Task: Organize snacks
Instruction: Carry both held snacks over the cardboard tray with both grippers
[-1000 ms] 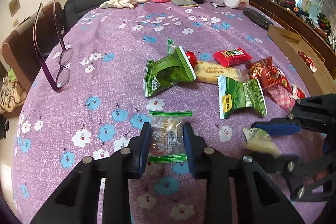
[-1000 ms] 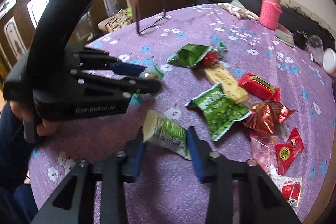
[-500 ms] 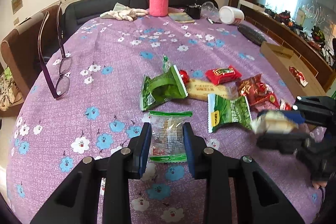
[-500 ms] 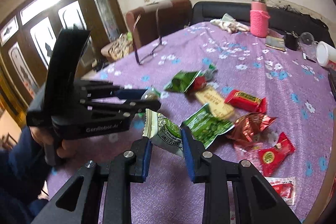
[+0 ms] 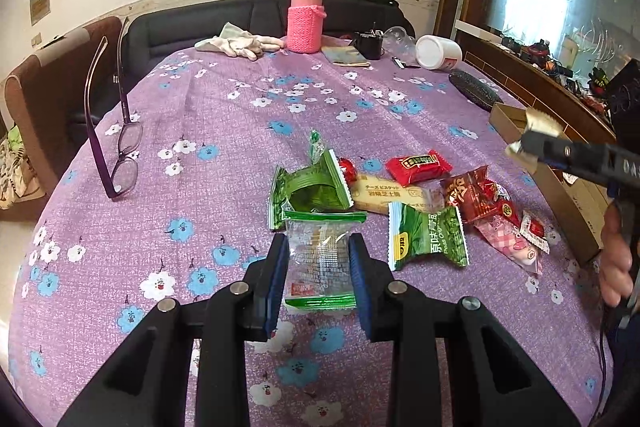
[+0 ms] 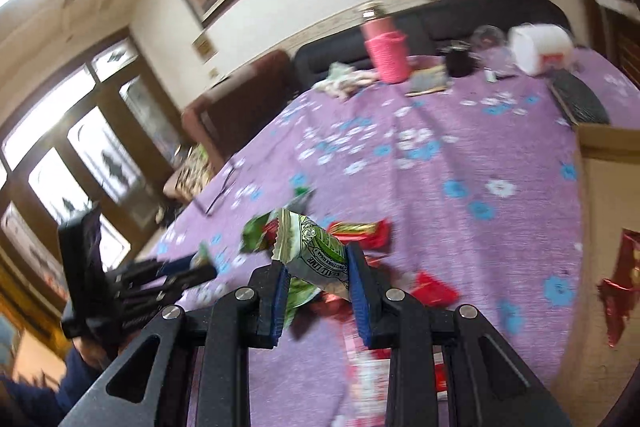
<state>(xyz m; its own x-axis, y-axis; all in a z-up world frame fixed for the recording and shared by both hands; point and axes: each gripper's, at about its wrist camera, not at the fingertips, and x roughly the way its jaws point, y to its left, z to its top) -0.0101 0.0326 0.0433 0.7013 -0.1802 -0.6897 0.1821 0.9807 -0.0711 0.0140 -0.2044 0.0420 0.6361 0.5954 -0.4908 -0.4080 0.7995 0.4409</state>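
purple flowered cloth covers the bench (image 5: 224, 155), snacks mostly unsorted. left tool (image 5: 319, 277) is clamped on a clear biscuit packet with green ends (image 5: 320, 259), held low over the near part of the bench, just in front of the pile. right tool (image 6: 318, 281) is clamped on a small cream-and-green wrapped snack (image 6: 316, 255), lifted clear of the cloth; in the left wrist view that snack (image 5: 534, 135) shows at the tip of the right tool (image 5: 528, 143), up beside the cardboard box (image 5: 508, 117) at the right edge of the bench.

progress, as a judgement: early. box looks like the drop target; a red packet (image 6: 622, 279) seems to lie in it already, hard to be sure, right view is blurred. still loose on the cloth: open green bag (image 5: 310, 187), green pea bag (image 5: 428, 241), long biscuit bar (image 5: 384, 193), red bar (image 5: 418, 163), dark red foil bag (image 5: 476, 197), pink checked packet (image 5: 508, 243), small red round sweet (image 5: 347, 169).

left to do: drop the two gripped items, then clear about seven more. glasses (image 5: 120, 147), pink flask (image 5: 306, 21) and white tub (image 5: 438, 51) are not snacks, likely stay.
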